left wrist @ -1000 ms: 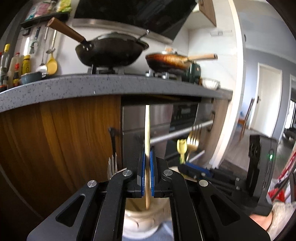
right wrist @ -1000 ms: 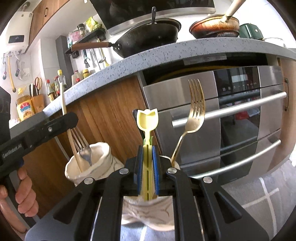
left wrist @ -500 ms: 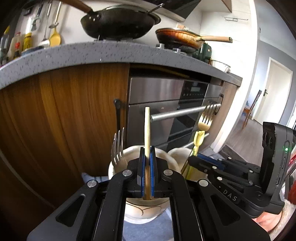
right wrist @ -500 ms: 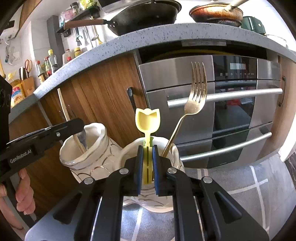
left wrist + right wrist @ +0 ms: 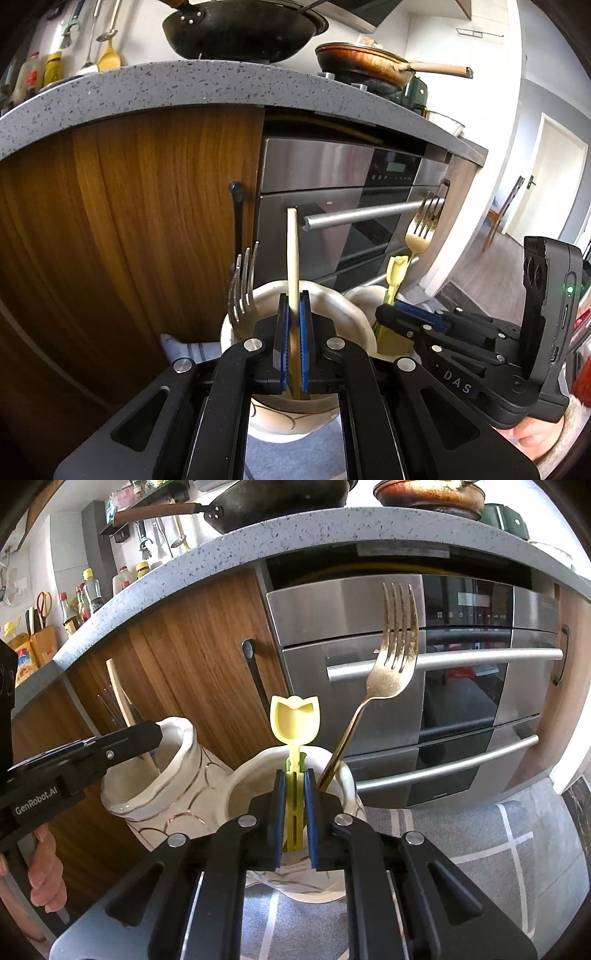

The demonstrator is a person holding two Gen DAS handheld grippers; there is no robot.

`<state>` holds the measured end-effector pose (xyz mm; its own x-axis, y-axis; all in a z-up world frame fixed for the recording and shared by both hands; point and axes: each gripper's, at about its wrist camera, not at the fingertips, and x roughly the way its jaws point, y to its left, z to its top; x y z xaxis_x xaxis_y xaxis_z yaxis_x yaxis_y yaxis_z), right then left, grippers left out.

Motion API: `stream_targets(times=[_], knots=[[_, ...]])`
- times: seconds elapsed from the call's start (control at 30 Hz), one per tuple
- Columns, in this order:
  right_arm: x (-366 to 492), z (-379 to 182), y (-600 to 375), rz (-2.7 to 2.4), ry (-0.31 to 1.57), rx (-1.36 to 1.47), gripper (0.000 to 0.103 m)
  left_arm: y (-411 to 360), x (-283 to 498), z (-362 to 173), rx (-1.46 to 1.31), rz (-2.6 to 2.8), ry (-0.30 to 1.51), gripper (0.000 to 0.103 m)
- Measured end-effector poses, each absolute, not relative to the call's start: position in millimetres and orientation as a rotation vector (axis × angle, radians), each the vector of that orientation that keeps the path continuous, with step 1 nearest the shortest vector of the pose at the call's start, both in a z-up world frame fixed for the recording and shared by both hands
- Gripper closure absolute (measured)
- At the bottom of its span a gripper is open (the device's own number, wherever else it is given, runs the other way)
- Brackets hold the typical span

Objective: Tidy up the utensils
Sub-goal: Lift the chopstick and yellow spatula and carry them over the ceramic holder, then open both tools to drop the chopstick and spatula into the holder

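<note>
Utensils here are light, stiff sticks that want a pinch on the flat of the shaft, well below the working end; the holders they go into are glazed ceramic, breakable and probably slick, so I would lower rather than drop.

Left wrist view: the left gripper (image 5: 293, 339) is closed on a pale wooden stick (image 5: 293, 254), its blue pads pressing the shaft from both sides; the stick rises straight up out of the jaws and its lower end dips below them into the mouth of the left cup (image 5: 347, 310), which sits directly under and just ahead of the claw; wood gives fair friction and should not slip. A silver fork (image 5: 242, 284) stands in that cup, just left of the claw; a gold fork (image 5: 423, 229) stands off to the right.

Right wrist view: the right gripper (image 5: 294, 812) is clamped on the thin stem of a yellow tulip-shaped spoon (image 5: 294, 720); its bowl stands above the jaws, the stem runs down between the pads into the right cup (image 5: 255, 775) straight beneath; smooth plastic, likely a little bendy and slippery, so the grip low on the ribbed stem looks sound. The gold fork leans in that same cup, just right of the claw; the left cup stands just beside it, to the left.
</note>
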<state>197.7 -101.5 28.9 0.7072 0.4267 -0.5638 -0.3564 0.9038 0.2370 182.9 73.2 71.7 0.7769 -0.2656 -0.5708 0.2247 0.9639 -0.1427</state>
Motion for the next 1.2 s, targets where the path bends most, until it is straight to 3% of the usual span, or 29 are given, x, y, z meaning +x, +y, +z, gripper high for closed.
stream_targets(times=[0.33,0.47,0.57,0.63,0.87,0.93,1.0,1.13,1.2], knots=[[197.6,29.1,-97.2,0.444,0.658,0.100,0.093,70.1,185.9,70.1,-0.061,-0.268,0.634,0.097],[197.0,29.7,-98.0,0.448,0.660,0.098,0.093,67.3,183.5,71.2,-0.053,-0.277,0.630,0.087],[196.3,31.0,-99.7,0.449,0.657,0.102,0.091,65.3,180.8,72.9,-0.047,-0.284,0.619,0.086],[195.4,32.7,-102.2,0.449,0.652,0.111,0.083,64.6,179.4,74.6,-0.048,-0.287,0.617,0.085],[187.9,43.8,-111.6,0.446,0.628,0.127,0.079,65.7,171.4,83.6,-0.049,-0.281,0.597,0.078],[182.3,49.3,-115.8,0.449,0.613,0.135,0.072,66.4,166.3,87.4,-0.049,-0.281,0.587,0.075],[177.3,53.6,-119.4,0.452,0.604,0.138,0.070,67.4,159.7,91.0,-0.051,-0.284,0.577,0.070],[160.7,64.4,-133.2,0.432,0.569,0.145,0.049,67.8,143.9,97.0,-0.043,-0.272,0.554,0.049],[151.6,68.5,-141.2,0.416,0.552,0.139,0.045,68.1,135.1,99.6,-0.036,-0.260,0.536,0.044]])
